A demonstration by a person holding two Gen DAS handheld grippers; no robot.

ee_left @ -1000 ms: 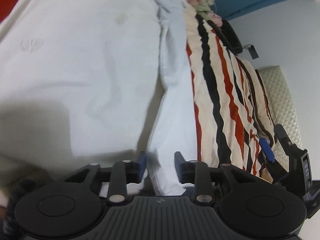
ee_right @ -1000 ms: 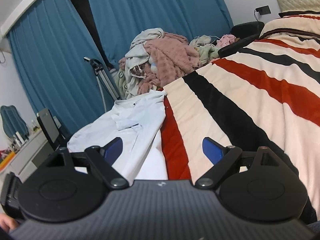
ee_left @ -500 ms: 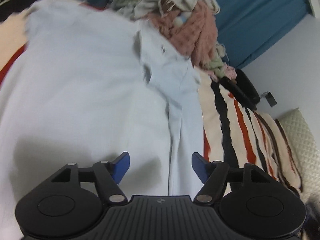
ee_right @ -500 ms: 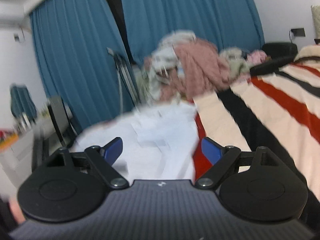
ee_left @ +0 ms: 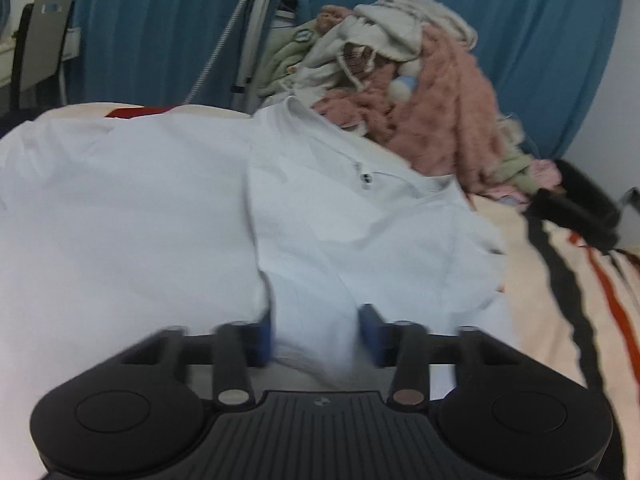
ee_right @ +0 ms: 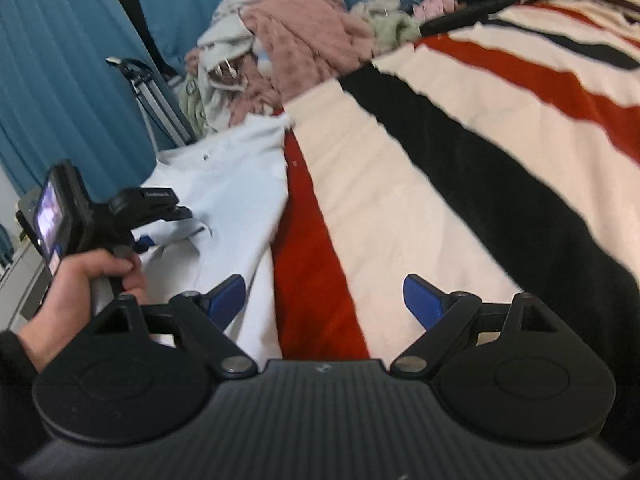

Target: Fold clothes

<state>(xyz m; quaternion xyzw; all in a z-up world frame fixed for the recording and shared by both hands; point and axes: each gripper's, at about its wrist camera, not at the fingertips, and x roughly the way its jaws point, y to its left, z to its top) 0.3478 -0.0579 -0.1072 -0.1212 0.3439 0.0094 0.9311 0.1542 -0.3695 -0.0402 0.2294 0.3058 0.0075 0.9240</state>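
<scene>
I see one pale blue shirt (ee_left: 360, 232) of thin, smooth woven cloth, spread on the bed over a thick fleecy blanket (ee_right: 460, 168) banded in cream, red and black. The shirt has a soft collar and one small dark button at the placket. My left gripper (ee_left: 318, 334) has just been closing its fingers, and a raised ridge of the shirt's cloth now stands between the two blue pads; the picture is blurred there, so I cannot tell whether they actually pinch it. From the right wrist view I see the left hand (ee_right: 80, 284) wrapped round that gripper's black handle at the shirt's near edge. My right gripper (ee_right: 324, 300) holds its fingers spread wide over the blanket's red band, with nothing between them, the left pad just above the shirt's hem. Beyond the shirt lies one heap of clothes (ee_left: 400, 80): fuzzy pink, cream knit, pale green. Behind hang pleated blue curtains (ee_left: 152, 28).
</scene>
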